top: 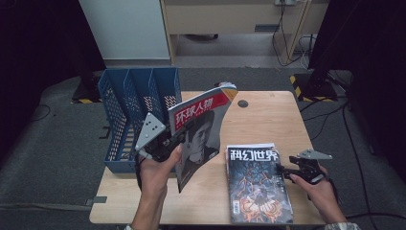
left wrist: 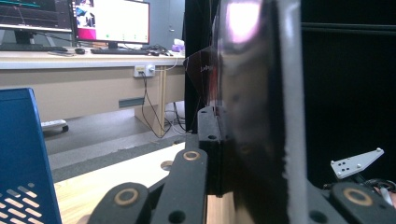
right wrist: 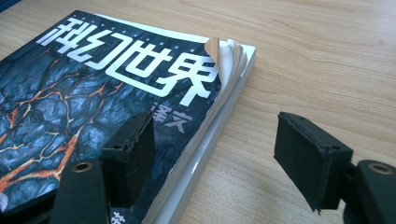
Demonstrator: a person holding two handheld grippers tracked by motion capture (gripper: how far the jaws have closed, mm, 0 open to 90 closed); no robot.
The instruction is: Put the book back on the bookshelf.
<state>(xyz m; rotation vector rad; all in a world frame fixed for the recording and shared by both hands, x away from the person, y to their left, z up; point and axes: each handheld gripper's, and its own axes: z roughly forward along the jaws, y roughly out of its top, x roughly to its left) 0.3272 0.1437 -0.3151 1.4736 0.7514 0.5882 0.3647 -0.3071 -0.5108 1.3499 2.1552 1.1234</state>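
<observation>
My left gripper (top: 174, 146) is shut on a magazine (top: 198, 129) with a red title band and a face on its cover. It holds the magazine upright and tilted above the table, just right of the blue file rack (top: 139, 110). In the left gripper view the magazine (left wrist: 252, 116) stands edge-on, clamped in the left gripper (left wrist: 219, 140). A dark magazine with orange cracks (top: 256, 184) lies flat on a stack at the table's front right. My right gripper (top: 282, 170) stands open at the stack's right edge. In the right gripper view the right gripper (right wrist: 219, 149) has one jaw over the cover (right wrist: 84, 102) and one over bare wood.
The file rack (left wrist: 23, 158) has several slots and stands at the table's left edge. The wooden table (top: 268, 115) has a round cable hole (top: 242, 103) near its back edge. A desk with monitors (left wrist: 112, 21) stands across the room. Cables and a stand base (top: 306, 84) lie on the floor behind.
</observation>
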